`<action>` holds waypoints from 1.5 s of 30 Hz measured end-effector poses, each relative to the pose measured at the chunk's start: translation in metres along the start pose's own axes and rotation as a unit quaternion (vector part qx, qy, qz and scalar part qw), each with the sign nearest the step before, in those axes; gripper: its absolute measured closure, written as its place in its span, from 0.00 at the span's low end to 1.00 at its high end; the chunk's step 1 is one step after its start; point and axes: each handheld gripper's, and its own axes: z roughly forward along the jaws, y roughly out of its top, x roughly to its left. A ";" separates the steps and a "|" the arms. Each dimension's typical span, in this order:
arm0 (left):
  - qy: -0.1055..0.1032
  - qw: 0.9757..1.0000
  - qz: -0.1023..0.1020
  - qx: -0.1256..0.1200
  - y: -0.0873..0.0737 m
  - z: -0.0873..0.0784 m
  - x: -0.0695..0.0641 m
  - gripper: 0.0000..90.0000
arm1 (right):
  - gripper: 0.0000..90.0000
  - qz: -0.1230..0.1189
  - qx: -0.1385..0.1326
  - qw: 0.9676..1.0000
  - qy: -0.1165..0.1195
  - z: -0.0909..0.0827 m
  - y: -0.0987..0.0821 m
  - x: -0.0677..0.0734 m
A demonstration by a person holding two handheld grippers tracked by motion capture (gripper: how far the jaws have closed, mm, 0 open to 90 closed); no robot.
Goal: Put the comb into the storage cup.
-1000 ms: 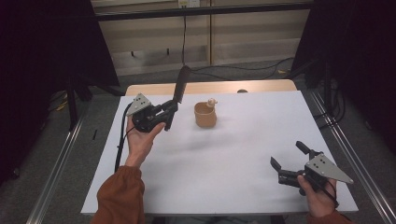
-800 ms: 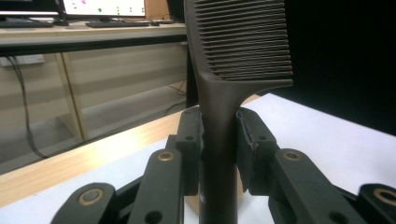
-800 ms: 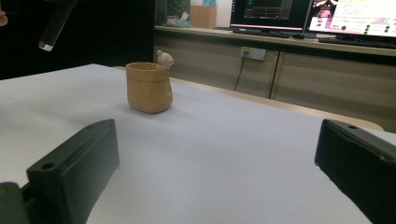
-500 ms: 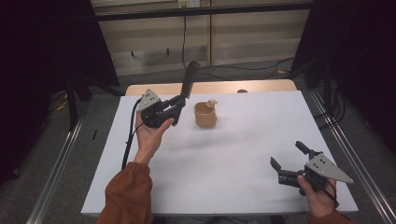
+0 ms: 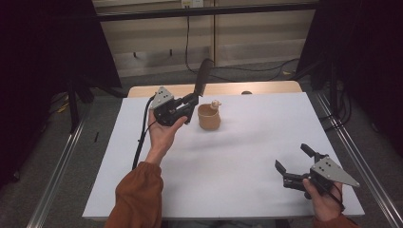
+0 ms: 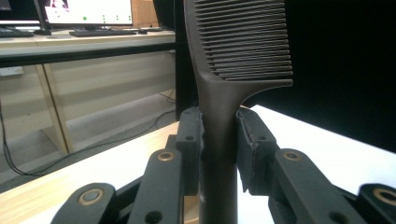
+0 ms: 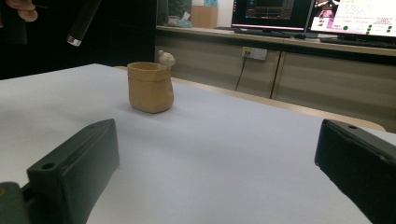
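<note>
Comb clamped by its handle in the left gripper jaws, raised upper centre of the high view, just left of the tan cup. Pickup done; placing into cup judged remaining. Right gripper lower right on the desk, jaws wide, empty.

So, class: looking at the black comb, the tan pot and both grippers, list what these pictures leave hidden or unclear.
- Black plastic comb: its top end is cut off by the upper edge in the left gripper view; in the right gripper view only its handle tip shows.
- Tan fabric-look pot: its inside is hidden by its own wall in the right gripper view.
- Small pale figure on the pot's rim: too small to identify.
</note>
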 end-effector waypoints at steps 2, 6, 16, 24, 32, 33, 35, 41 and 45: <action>0.000 1.000 0.001 -0.003 0.001 0.003 0.000 0.81 | 0.00 0.000 0.000 1.000 0.001 0.000 0.000 0.000; -0.001 1.000 0.002 -0.008 0.002 0.008 0.001 0.81 | 0.00 -0.001 0.001 1.000 0.001 -0.001 0.000 0.000; -0.004 1.000 0.007 -0.021 0.006 0.019 -0.004 0.81 | 0.00 0.000 0.001 1.000 0.002 -0.001 0.000 0.000; -0.004 1.000 0.012 -0.017 0.007 0.029 -0.006 0.81 | 0.00 0.000 0.000 1.000 0.003 -0.001 0.000 0.000; 0.005 0.999 0.019 -0.027 0.004 0.038 -0.001 0.81 | 0.00 -0.001 0.000 1.000 0.004 -0.001 0.000 0.001; 0.004 0.999 0.019 -0.026 0.005 0.040 0.000 0.81 | 0.00 0.000 0.000 1.000 0.004 -0.001 0.000 0.001; 0.006 0.999 0.020 -0.026 0.005 0.043 0.003 0.81 | 0.00 0.000 0.000 1.000 0.004 -0.001 0.000 0.001; 0.008 0.999 0.021 -0.030 0.005 0.054 0.004 0.81 | 0.00 -0.001 0.000 1.000 0.004 -0.002 0.000 0.001; 0.012 0.999 0.020 -0.029 0.003 0.060 0.006 0.81 | 0.00 0.000 0.000 1.000 0.003 -0.002 0.000 0.000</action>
